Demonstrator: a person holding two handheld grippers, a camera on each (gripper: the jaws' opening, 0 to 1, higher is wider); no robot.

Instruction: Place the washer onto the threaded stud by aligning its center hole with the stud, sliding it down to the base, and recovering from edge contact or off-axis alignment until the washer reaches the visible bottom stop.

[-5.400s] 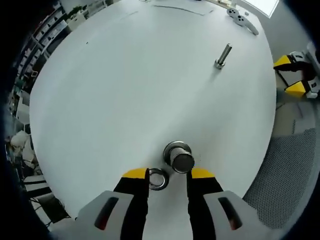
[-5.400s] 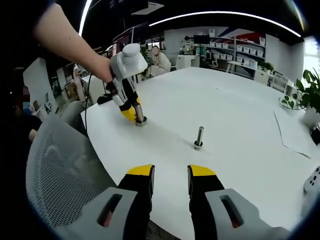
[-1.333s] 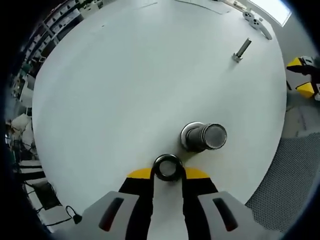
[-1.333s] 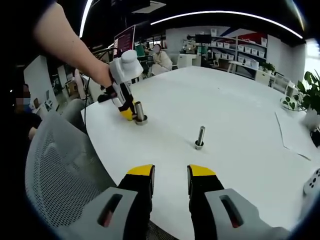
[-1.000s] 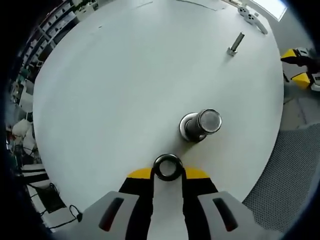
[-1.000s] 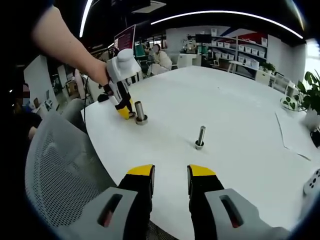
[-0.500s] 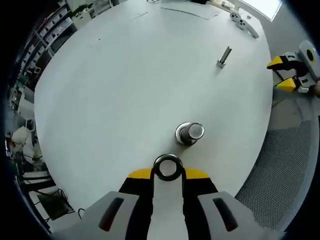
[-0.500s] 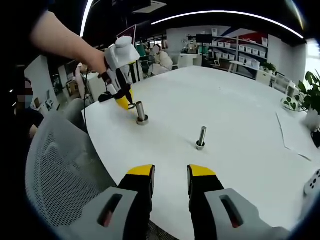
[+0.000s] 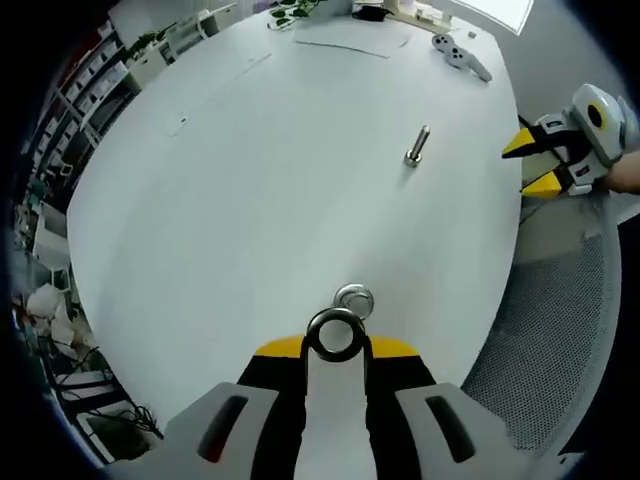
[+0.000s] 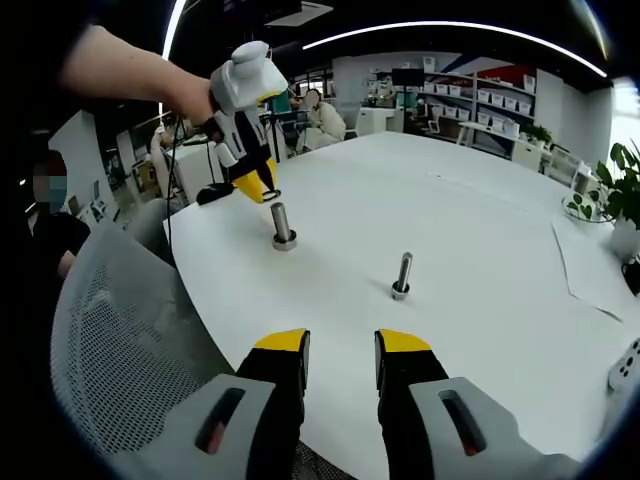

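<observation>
Your left claw pinches the silver ring washer right above the upright grey threaded stud; right claw spread, far off.

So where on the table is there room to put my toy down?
The big bare stretch of the table past the thick stud and left of the thin stud. The far edge is crowded: paper and a plant. Skip the spot under the left gripper holding the washer.
</observation>
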